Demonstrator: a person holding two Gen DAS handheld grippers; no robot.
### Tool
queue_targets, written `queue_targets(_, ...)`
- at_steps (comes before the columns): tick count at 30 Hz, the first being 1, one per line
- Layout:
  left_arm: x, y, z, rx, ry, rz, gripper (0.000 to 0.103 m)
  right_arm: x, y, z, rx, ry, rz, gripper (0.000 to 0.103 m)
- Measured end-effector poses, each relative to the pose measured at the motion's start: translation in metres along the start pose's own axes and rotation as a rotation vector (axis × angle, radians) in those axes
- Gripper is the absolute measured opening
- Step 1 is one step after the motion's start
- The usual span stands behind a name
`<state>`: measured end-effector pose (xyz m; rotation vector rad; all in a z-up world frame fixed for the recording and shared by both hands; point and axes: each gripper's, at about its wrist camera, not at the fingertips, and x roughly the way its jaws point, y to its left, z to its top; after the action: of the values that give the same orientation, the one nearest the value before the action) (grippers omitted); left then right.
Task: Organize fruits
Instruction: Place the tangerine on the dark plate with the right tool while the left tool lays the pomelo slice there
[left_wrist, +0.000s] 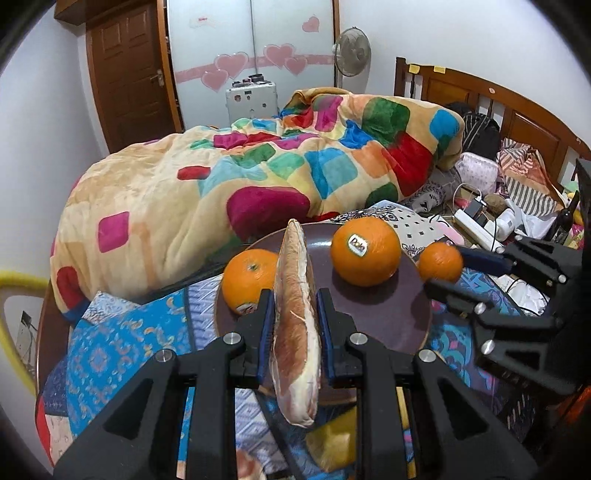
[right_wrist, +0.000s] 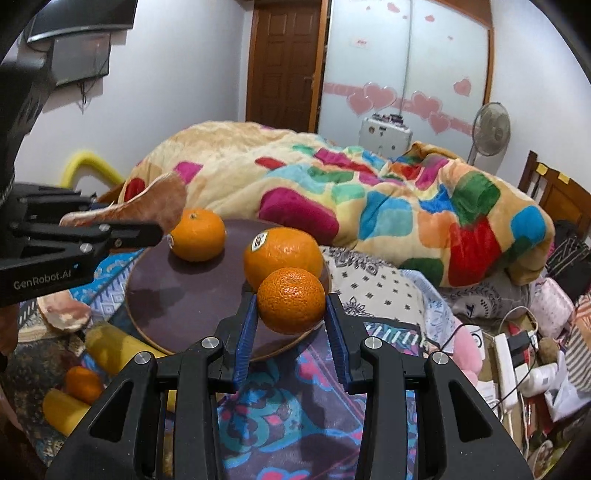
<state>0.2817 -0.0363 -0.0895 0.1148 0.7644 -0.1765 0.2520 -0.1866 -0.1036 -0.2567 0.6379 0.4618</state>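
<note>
My left gripper is shut on a long tan and reddish plush piece, held on edge above the near rim of a round dark plate. Two large oranges lie on the plate, one at the left and one with a sticker. My right gripper is shut on a small mandarin, held over the plate's near right rim. In the left wrist view the mandarin and right gripper show at the right. In the right wrist view the left gripper with the plush piece shows at the left.
The plate rests on a blue patterned cloth. Beside it at the left lie another plush piece, yellow plush fruits and a small orange. A bed with a colourful blanket lies behind. A power strip and cables lie at the right.
</note>
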Motion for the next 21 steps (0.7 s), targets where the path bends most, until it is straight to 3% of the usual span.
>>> queue_targets(12,0.04,-0.007,0.016,0.0,0.073,0.013,0.023,0.025,0.0,0.001,-0.021,0.093,0.044,0.034)
queue_targets(21,0.053,-0.011,0.02,-0.004,0.084,0.009,0.023,0.028,-0.001,0.001,-0.017,0.098,0.052,0.035)
